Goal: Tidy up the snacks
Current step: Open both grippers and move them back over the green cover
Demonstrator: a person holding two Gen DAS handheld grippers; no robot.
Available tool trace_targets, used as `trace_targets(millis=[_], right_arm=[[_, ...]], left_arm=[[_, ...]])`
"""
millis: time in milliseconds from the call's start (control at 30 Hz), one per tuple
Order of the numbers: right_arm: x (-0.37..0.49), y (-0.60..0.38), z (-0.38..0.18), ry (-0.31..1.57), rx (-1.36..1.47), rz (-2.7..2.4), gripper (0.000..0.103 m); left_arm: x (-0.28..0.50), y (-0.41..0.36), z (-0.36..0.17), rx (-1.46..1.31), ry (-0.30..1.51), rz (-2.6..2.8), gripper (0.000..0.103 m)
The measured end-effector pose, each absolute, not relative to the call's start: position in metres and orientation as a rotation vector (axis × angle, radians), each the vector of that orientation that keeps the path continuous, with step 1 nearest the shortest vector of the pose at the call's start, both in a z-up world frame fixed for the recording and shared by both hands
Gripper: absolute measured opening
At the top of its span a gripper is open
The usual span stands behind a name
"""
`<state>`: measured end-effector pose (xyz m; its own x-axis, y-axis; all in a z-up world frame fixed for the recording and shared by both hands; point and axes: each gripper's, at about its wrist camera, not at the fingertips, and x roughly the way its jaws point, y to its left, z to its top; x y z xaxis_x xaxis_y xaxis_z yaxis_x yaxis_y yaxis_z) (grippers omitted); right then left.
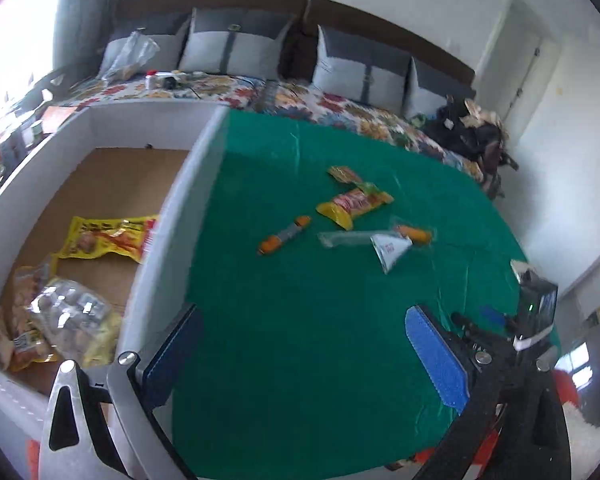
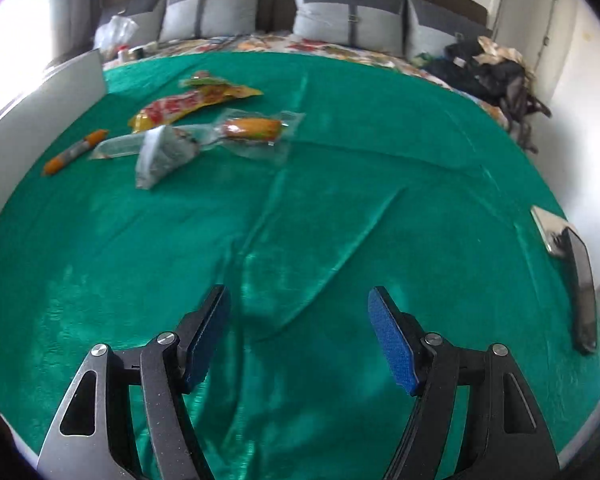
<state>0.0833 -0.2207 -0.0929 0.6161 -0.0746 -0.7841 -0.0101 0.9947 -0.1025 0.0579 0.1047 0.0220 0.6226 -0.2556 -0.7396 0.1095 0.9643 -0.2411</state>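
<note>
Green cloth (image 2: 340, 200), crinkly yellow-red snack packet (image 2: 188, 106), orange sausage stick (image 2: 74, 152), both tongs (image 1: 300, 344) (image 2: 298, 336) wide apart, empty.

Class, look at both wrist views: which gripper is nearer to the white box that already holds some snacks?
Left. The left gripper hangs open right at the white box, one finger beside its wall. The right gripper is open over the green cloth, with the box far off to its left.

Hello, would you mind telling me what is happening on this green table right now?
A person is sorting snacks into a white box with two handheld grippers. Both the left gripper and the right gripper are open and empty. A yellow packet already lies in the box; several snacks, including an orange stick, wait on the green cloth.
</note>
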Motion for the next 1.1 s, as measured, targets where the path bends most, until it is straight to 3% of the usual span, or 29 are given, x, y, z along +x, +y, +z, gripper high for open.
trace_targets(millis=[167,400,1100], right_arm=[[0.1,-0.224,-0.094,0.903,-0.076,-0.047,0.074],[0.104,-0.219,-0.098,0.892,-0.08,-0.021,0.078],[0.113,-0.223,-0.102,0.912,-0.029,-0.005,0.09]], left_arm=[[0.086,0.043,-0.05,0.015,1.003,-0.219,0.1],[0.132,0.02,-0.101,0.06,1.037,-0.143,0.1],[0.153,0.018,-0.105,0.032,0.959,-0.093,0.103]])
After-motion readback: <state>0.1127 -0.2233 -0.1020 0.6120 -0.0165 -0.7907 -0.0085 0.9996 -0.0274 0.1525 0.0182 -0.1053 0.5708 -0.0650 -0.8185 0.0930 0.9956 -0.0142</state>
